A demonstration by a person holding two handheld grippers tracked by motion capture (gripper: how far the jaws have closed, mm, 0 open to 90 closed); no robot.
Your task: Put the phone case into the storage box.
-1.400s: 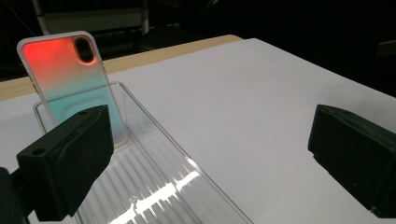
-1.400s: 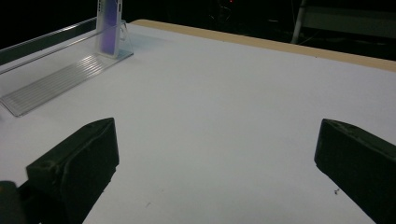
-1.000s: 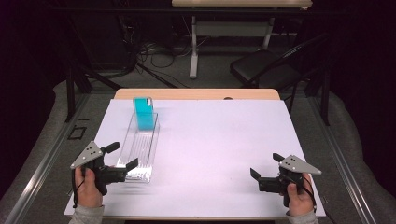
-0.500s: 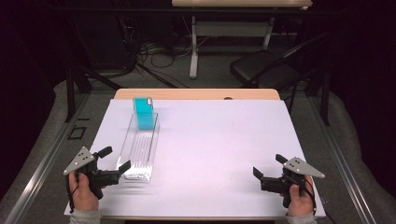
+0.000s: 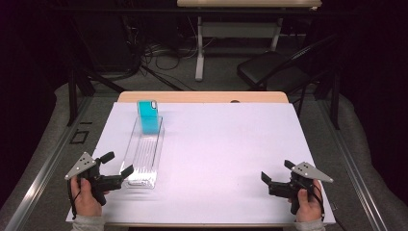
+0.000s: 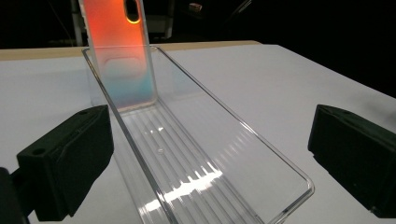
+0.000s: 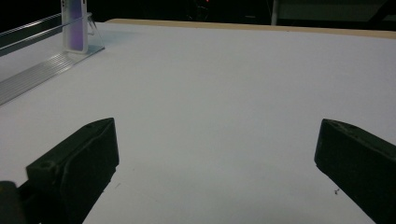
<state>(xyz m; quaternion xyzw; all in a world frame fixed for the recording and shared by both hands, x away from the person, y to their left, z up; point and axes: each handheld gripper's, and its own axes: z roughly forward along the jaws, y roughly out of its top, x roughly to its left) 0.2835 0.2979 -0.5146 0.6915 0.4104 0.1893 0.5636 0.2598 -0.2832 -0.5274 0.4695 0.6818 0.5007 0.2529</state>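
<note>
A long clear plastic tray [image 5: 144, 155] lies lengthwise on the white table [image 5: 226, 144], left of centre. A turquoise phone case [image 5: 148, 117] stands upright at its far end. In the left gripper view the phone case [image 6: 122, 60] glows orange fading to teal. My left gripper [image 5: 119, 163] is open at the tray's near left corner. The left gripper [image 6: 205, 140] has the tray [image 6: 224, 168] lying between its spread jaws, unclamped. My right gripper [image 5: 277, 171] is open over bare table near the front right. The right gripper [image 7: 217, 154] holds nothing; its view shows the tray [image 7: 32, 72] and the phone case [image 7: 74, 25] far left.
The table's wooden far edge [image 5: 202, 96] borders a dark floor with cables. A black chair [image 5: 269, 70] and a desk leg [image 5: 199, 53] stand beyond. The white surface between the tray and my right gripper is bare.
My left gripper has drawn back a little to the left and toward the person, away from the tray's near end. The right gripper has barely shifted.
</note>
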